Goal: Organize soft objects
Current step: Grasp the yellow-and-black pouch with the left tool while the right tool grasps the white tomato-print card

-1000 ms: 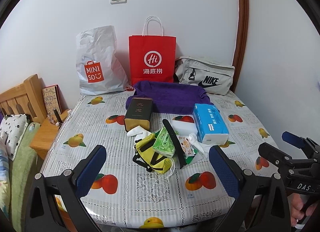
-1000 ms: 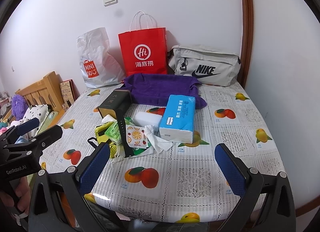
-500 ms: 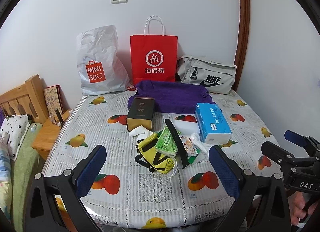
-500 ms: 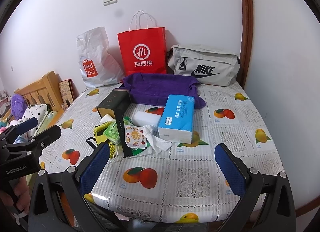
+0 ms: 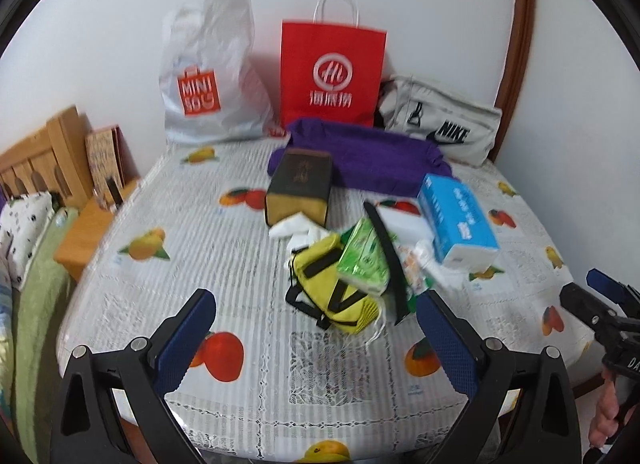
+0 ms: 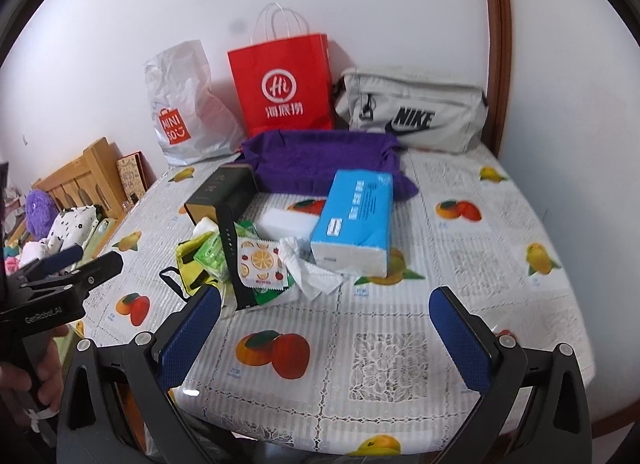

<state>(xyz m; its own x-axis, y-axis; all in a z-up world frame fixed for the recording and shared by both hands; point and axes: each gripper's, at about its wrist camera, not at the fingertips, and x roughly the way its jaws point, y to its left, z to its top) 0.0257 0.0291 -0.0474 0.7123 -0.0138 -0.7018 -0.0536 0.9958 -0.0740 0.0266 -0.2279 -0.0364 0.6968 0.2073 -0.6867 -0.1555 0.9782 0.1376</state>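
Note:
A heap of soft items lies mid-table: a yellow pouch [image 5: 332, 288] [image 6: 192, 264], a green tissue pack [image 5: 362, 256] [image 6: 212, 254], a fruit-print wipe packet [image 6: 260, 262], a crumpled white tissue [image 6: 308, 268] and a blue tissue pack [image 5: 456, 216] [image 6: 354, 220]. Behind them a purple towel [image 5: 360, 156] [image 6: 320, 160] is spread out. My left gripper [image 5: 316, 340] hangs open over the near table edge, just short of the pouch. Open too, my right gripper [image 6: 326, 338] is a little short of the blue pack, nothing between its fingers.
A dark box [image 5: 300, 184] and a black strap [image 5: 386, 248] sit among the heap. A Miniso bag [image 5: 208, 76], a red paper bag [image 5: 332, 72] and a grey Nike bag [image 5: 440, 120] line the back wall. A wooden bed frame [image 5: 36, 156] stands left of the table [image 5: 240, 264].
Both grippers have moved forward towards the table, so the heap looks closer. The left view is blurred from the motion. Both stay open.

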